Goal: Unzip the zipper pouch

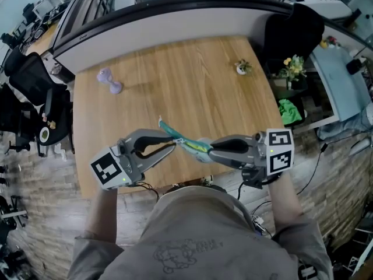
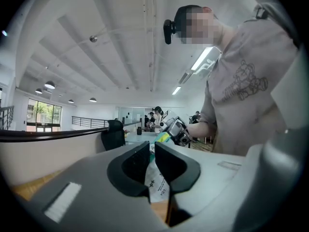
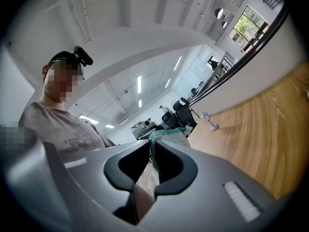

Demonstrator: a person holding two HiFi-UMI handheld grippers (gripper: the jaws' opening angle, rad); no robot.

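wood-grain tabletop fills the middle of the head view. the zipper pouch – teal and green with a pale printed panel – is off the table surface, stretched between the two grippers over the near edge of the table, just in front of the person's torso.

left gripper: points level toward the right gripper. in the left gripper view its jaws are closed down to a narrow slot, clamped on the pale printed fabric at one end of the pouch. its marker cube faces up toward the camera.

right gripper: points level toward the left gripper. in the right gripper view its jaws are pinched together on the opposite end of the pouch, with teal fabric bunched just beyond the tips. whether either pair grips the zipper pull itself cannot be told.

other items – a lavender dumbbell-shaped object lies on the far left of the tabletop and a small potted plant stands at the far right, both well apart from the pouch. a black office chair stands off the table's left side.
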